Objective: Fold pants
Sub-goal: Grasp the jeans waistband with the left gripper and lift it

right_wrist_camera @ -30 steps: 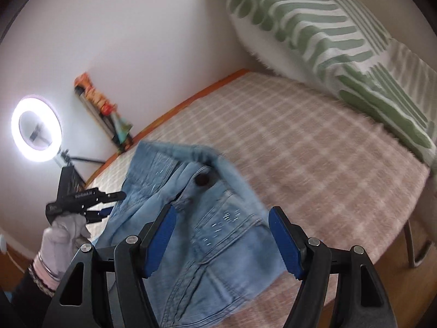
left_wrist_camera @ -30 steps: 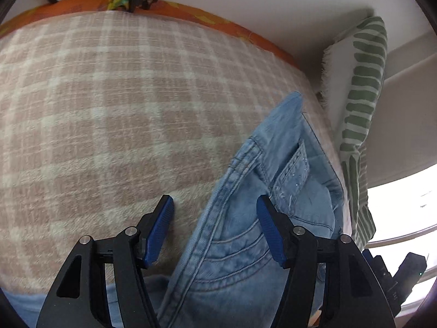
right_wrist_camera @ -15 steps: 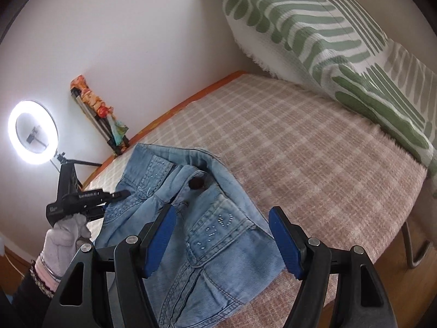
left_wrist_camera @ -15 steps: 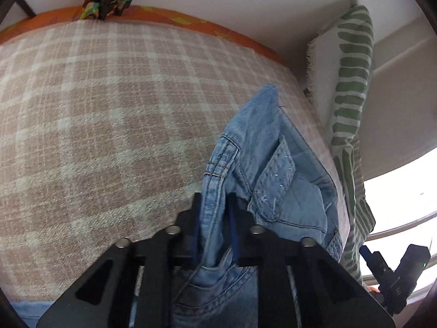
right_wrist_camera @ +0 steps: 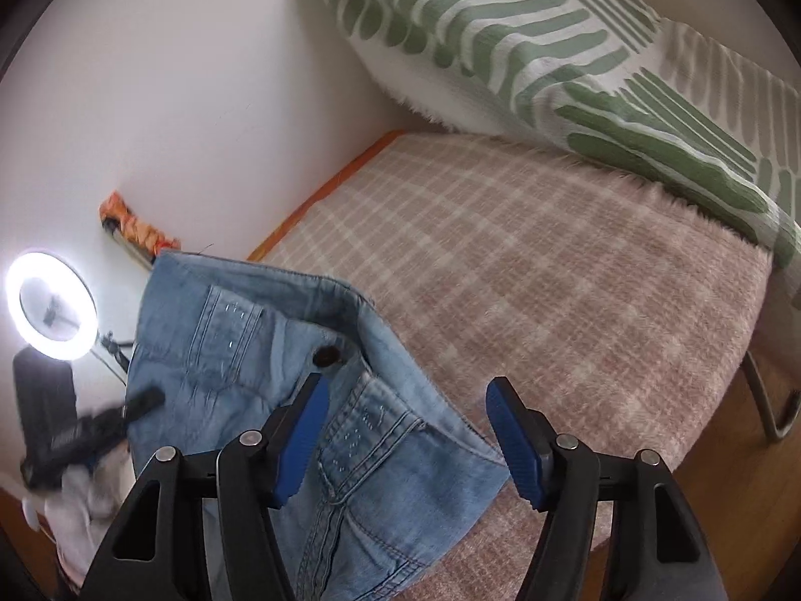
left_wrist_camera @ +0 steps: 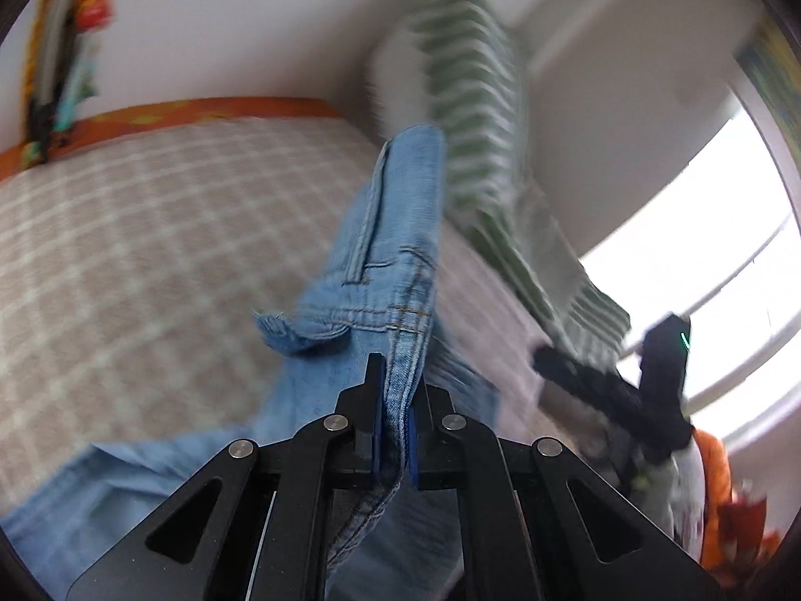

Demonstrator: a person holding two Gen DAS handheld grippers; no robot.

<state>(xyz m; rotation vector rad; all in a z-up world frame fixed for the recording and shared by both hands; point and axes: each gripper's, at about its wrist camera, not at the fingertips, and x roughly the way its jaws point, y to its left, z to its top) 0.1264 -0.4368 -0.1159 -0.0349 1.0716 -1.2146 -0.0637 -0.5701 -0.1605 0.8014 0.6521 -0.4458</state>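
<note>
Light blue jeans (left_wrist_camera: 390,230) lie on the checked blanket (left_wrist_camera: 125,230). My left gripper (left_wrist_camera: 395,385) is shut on a seamed edge of them and holds that edge raised, with denim hanging below. In the right wrist view the jeans (right_wrist_camera: 240,350) show their waistband and dark button (right_wrist_camera: 325,354). My right gripper (right_wrist_camera: 405,400) hovers just over the waistband with its jaws closing; denim lies between the blue pads (right_wrist_camera: 510,430), which do not press on it. The left gripper (right_wrist_camera: 142,399) appears blurred at the far left, in a white-gloved hand (right_wrist_camera: 75,496).
A green-striped pillow (right_wrist_camera: 550,35) leans on the wall at the head of the bed. A lit ring light (right_wrist_camera: 50,305) stands at the left. A bright window (left_wrist_camera: 701,250) is at the right. A metal frame leg (right_wrist_camera: 771,410) and wooden floor are past the bed's edge.
The left gripper shut on the jeans' edge, then rose and rolled, lifting the denim. The right gripper came nearer the waistband and its jaws narrowed a little.
</note>
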